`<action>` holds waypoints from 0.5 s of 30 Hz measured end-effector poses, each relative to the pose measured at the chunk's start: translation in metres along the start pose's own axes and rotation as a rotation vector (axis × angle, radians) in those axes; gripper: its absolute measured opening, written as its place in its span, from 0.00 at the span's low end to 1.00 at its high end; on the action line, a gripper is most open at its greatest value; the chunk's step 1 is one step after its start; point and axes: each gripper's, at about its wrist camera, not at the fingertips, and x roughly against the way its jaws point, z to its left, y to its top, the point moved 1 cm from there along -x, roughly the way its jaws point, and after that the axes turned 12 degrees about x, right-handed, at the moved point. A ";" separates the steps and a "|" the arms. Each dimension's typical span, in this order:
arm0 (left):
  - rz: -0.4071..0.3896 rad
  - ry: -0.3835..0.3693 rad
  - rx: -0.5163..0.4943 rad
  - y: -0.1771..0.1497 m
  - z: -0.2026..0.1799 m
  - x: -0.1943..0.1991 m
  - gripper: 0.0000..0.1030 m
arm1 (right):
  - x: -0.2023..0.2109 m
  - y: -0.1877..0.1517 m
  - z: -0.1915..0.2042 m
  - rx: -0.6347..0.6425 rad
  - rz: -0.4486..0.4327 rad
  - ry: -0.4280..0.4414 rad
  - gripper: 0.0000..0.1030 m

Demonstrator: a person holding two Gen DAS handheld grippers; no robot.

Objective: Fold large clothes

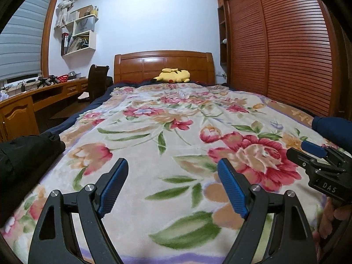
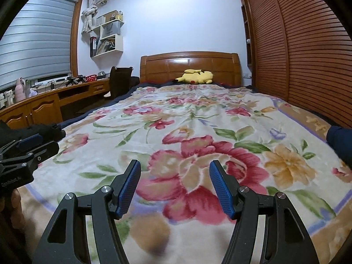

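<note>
A black garment point(image 1: 28, 154) lies bunched at the bed's left edge; the right wrist view has it point(image 2: 44, 129) behind the other gripper. A dark blue cloth bundle point(image 1: 332, 125) sits at the bed's right edge point(image 2: 340, 143). My left gripper point(image 1: 172, 165) hovers low over the floral blanket point(image 1: 176, 114), open, with nothing between its blue pads. My right gripper point(image 2: 175, 167) is beside it over a large red flower, also open and empty. Each shows side-on in the other's view: the right gripper point(image 1: 303, 151) and the left gripper point(image 2: 44, 146). Neither touches a garment.
A yellow plush toy point(image 1: 173, 76) lies by the wooden headboard point(image 1: 164, 65). A slatted wardrobe point(image 1: 286, 55) runs along the right side. On the left stand a wooden desk point(image 1: 19, 107) and a dark chair point(image 1: 98, 79). A hand point(image 1: 336, 215) holds the right gripper.
</note>
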 end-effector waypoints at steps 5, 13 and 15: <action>-0.005 -0.007 -0.004 -0.001 -0.001 0.002 0.81 | -0.005 0.000 0.000 -0.007 -0.002 0.000 0.65; -0.009 -0.003 -0.007 -0.001 -0.001 0.003 0.81 | -0.008 0.000 -0.002 -0.013 -0.009 0.002 0.65; -0.011 -0.004 -0.008 -0.001 -0.001 0.003 0.81 | -0.010 0.000 -0.002 -0.014 -0.010 0.003 0.65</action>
